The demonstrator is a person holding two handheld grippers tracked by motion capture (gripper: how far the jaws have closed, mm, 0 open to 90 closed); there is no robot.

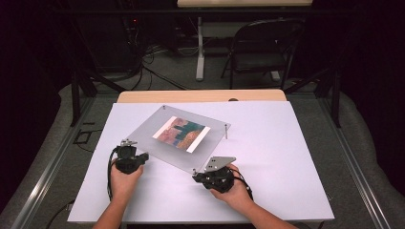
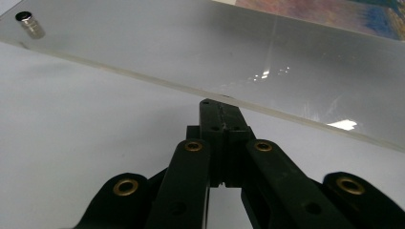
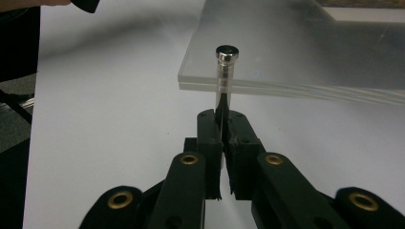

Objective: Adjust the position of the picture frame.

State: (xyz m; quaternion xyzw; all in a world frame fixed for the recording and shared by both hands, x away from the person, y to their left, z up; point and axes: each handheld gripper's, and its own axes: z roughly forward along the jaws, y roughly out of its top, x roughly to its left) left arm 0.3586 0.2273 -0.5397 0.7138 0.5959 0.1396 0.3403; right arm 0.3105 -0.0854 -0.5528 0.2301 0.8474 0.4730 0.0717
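A clear acrylic frame [image 1: 181,136] sits in the middle of the white counter [image 1: 286,157], turned at an angle, raised off the surface on short metal standoff posts at its corners. It looks like two transparent sheets sandwiching a colourful print [image 1: 181,133].

The right gripper [image 1: 203,179] is at the frame's near corner. In the right gripper view its fingers [image 3: 210,138] are clamped together on the lower part of the near-corner post [image 3: 224,78], whose round cap stands above the sheet. The left gripper [image 1: 142,157] is at the frame's left edge; in the left gripper view its fingers [image 2: 212,124] are pressed together with nothing between them, their tip just at the edge of the sheet [image 2: 191,90], whether touching I cannot tell. Another post [image 2: 29,25] shows at the far-left corner in that view.

The frame is probably stiff and moderately heavy for its size, with smooth, slippery faces that would scratch or smear easily, and it may crack if twisted. The posts are thin, polished and round, so a pinch on one could slip or spin. The safer hold is on the sheet's edges, two opposite sides at once, keeping the plate level; the posts suit only unscrewing or steadying.
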